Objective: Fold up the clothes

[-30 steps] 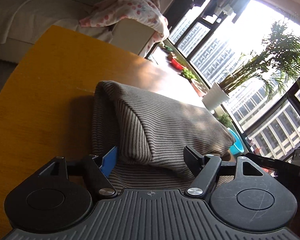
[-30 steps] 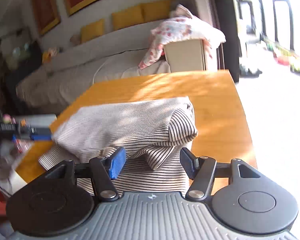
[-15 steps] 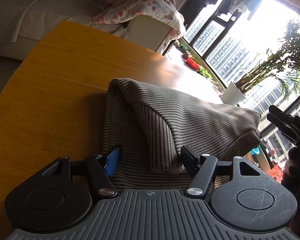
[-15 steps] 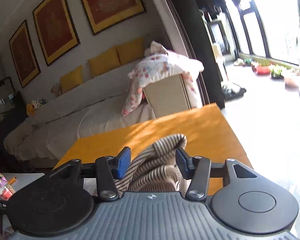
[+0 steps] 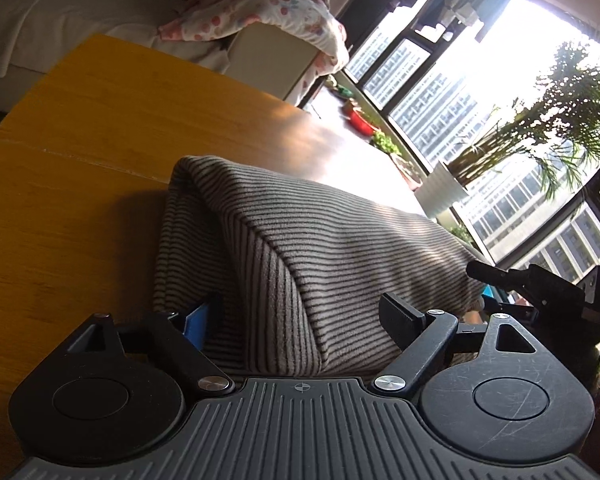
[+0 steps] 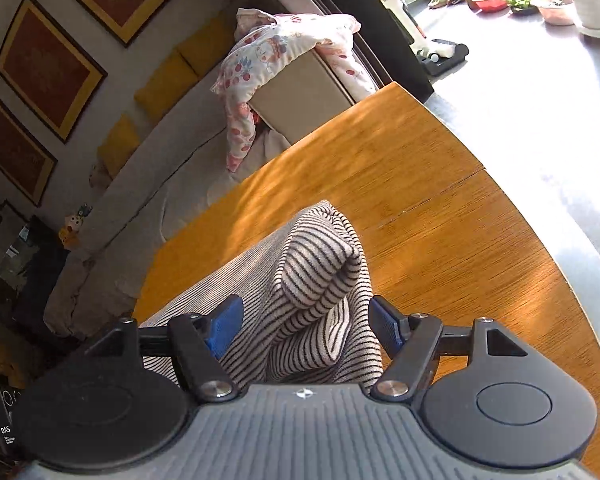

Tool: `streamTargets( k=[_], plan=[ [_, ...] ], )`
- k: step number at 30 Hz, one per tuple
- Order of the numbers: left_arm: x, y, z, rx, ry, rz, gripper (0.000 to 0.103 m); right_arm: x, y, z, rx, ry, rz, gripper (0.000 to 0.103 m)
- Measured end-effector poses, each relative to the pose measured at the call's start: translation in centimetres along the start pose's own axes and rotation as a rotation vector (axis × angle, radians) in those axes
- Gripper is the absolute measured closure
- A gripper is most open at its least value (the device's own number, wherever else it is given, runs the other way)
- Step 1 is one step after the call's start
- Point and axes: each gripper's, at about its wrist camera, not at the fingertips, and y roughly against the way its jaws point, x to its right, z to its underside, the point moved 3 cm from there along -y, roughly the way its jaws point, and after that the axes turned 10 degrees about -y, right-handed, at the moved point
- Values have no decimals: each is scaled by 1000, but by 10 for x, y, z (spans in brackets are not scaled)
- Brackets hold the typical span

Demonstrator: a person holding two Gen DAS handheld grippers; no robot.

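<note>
Since a second ago both cameras have dropped closer to the grey-and-black striped knit garment, which lies partly folded on the orange wooden table. On the left, the left gripper straddles the near hem with jaws apart, gripping nothing, and the right gripper likewise stands spread around a bunched roll; to fold well, I judge each should pinch one layer's edge evenly. Its long axis runs left to right between the grippers.
</note>
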Motion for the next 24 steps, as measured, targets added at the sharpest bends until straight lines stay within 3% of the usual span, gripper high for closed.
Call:
streamTargets(
  k=[1, 2, 3, 4, 6, 10, 15, 18, 20, 22, 24],
  plan=[
    [1, -3, -2, 2, -15, -13, 57, -9, -3, 0, 18, 52, 8, 62],
    [2, -2, -5, 6, -32, -28, 66, -19, -5, 1, 40, 108, 18, 69],
    [3, -1, -9, 11, -49, -45, 71, -28, -8, 1, 61, 164, 29, 79],
    [4, 6, -12, 26, -61, -56, 79, -37, -1, 0, 72, 188, 6, 82],
    [7, 24, -17, 66, -81, -70, 80, -54, 14, -3, 89, 222, -52, 83],
    [15, 68, -11, 125, -132, -78, 80, -47, 25, 21, 52, 280, -41, 83],
    [11, 64, 25, 34, -160, -119, 76, -36, 38, 53, 2, 351, -20, 81],
    [4, 68, 32, 21, -168, -161, 58, -21, 45, 55, 18, 351, 37, 65],
    [2, 81, 28, 53, -169, -170, 54, -16, 58, 49, 58, 344, 55, 59],
    [5, 97, 22, 103, -160, -132, 41, -16, 71, 40, 115, 352, 72, 48],
    [12, 106, 18, 137, -133, -51, 30, -27, 82, 30, 169, 373, 40, 45]
  ],
)
